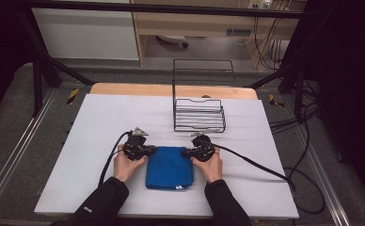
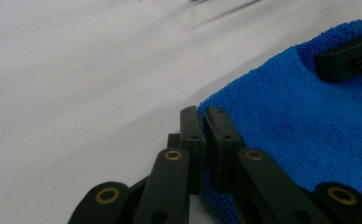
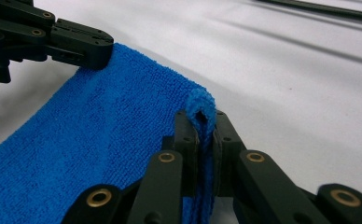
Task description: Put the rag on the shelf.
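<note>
Blue terry microfibre, folded into a rectangle, the blue folded cloth (image 1: 170, 167) lies flat on the white table top (image 1: 96, 122), near the person's edge and about midway between left and right. Its long axis runs near to far, so the short far edge lies across the table, and that edge is what both tools have gone for.

The left gripper (image 1: 148, 151) sits at the far left corner of the cloth, the right gripper (image 1: 186, 152) at the far right corner, the two pointing inward at each other along that far edge. In the left gripper view its jaws stand pressed together with the cloth's corner (image 2: 207, 105) pinched between them. In the right gripper view the jaws are likewise closed, a small fold of blue pile (image 3: 201, 105) bulging up between the pads. So each hand has a corner, and neither is nearer than the other: the hold is symmetrical.

Beyond the cloth, farther off and a little to the right, stands a black wire basket rack (image 1: 199, 115), empty as far as I can see.

I judge the coming move turns on that far edge: lifted evenly, it would swing toward the near edge and halve the cloth, or carry it off toward the rack.
</note>
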Demonstrator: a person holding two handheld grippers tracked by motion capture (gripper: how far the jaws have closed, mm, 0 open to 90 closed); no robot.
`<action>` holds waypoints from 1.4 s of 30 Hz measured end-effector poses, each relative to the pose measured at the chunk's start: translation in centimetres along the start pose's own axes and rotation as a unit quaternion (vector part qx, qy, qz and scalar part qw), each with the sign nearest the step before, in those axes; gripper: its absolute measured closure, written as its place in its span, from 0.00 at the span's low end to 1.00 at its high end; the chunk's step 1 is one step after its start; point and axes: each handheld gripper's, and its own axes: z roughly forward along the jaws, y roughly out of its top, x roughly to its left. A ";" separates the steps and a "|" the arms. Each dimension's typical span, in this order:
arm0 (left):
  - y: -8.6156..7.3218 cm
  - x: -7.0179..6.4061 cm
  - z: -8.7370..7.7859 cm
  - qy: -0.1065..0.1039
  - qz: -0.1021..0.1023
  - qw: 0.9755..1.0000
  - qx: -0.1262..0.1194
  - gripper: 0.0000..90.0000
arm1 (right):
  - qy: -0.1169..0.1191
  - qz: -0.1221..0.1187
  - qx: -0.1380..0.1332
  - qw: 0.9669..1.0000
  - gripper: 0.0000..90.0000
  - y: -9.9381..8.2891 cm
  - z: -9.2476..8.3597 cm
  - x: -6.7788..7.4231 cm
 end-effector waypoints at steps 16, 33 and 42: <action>0.3 -1.1 -3.6 -0.007 0.026 0.998 -0.060 0.96 | 0.014 -0.018 -0.063 0.998 0.94 0.3 -2.3 1.0; 0.7 -2.6 -5.5 0.000 0.048 0.994 -0.100 0.96 | 0.011 -0.045 -0.120 0.992 0.94 0.3 -4.5 1.9; 1.0 -3.3 -6.3 0.001 0.055 0.992 -0.117 0.96 | 0.010 -0.050 -0.139 0.989 0.94 0.3 -5.6 2.2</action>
